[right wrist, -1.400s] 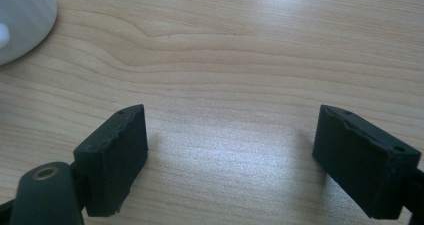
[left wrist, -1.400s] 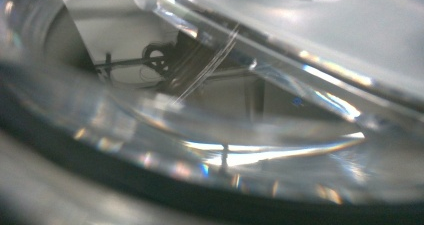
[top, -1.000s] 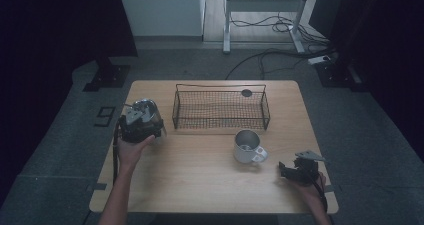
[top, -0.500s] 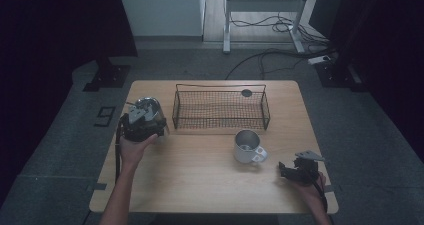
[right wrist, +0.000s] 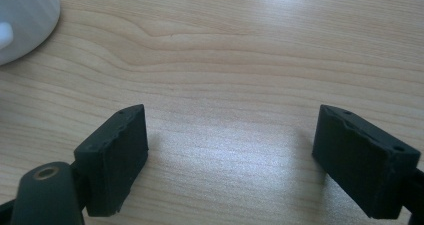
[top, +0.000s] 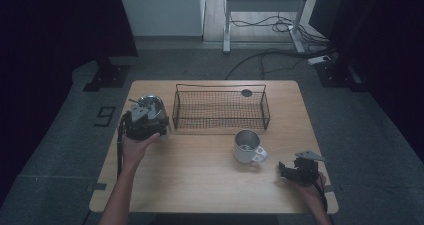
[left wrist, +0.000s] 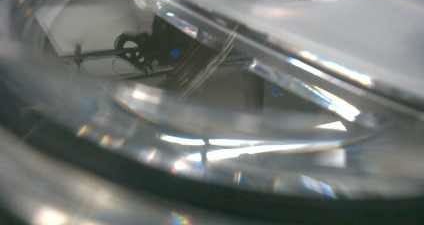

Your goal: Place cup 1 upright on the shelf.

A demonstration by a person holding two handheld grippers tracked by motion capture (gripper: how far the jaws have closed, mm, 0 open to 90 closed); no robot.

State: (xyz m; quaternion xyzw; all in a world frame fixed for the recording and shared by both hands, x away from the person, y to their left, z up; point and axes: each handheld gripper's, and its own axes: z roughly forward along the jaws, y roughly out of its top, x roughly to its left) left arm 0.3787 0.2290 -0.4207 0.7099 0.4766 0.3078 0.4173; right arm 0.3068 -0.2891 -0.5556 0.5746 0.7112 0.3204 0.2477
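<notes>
High view: the left tongs [top: 145, 121] are at the left edge of the tabletop [top: 200, 185], raised in the person's left hand [top: 135, 147], with a clear glass vessel [top: 150, 107] at their front end — it sits just beside the left end of the black wire basket [top: 220, 110], apart from it as far as can be told. The left gripper view looks at close range through curved clear glass [left wrist: 225, 135], blurred and full of reflections; the jaws themselves are hidden behind it, so it appears the left tongs are clenched on the glass vessel, though the contact itself cannot be seen. The right tongs [top: 295, 171] rest low near the right front corner of the tabletop, held in the right hand [top: 312, 190]. In the right gripper view the right tongs [right wrist: 232, 150] stand released — the two black jaws are spread with only bare wood [right wrist: 250, 45] between them. A white mug [top: 247, 146] stands upright in front of the basket, near the right tongs but not touching them; its side shows at the upper left corner of the right gripper view [right wrist: 22, 20].
</notes>
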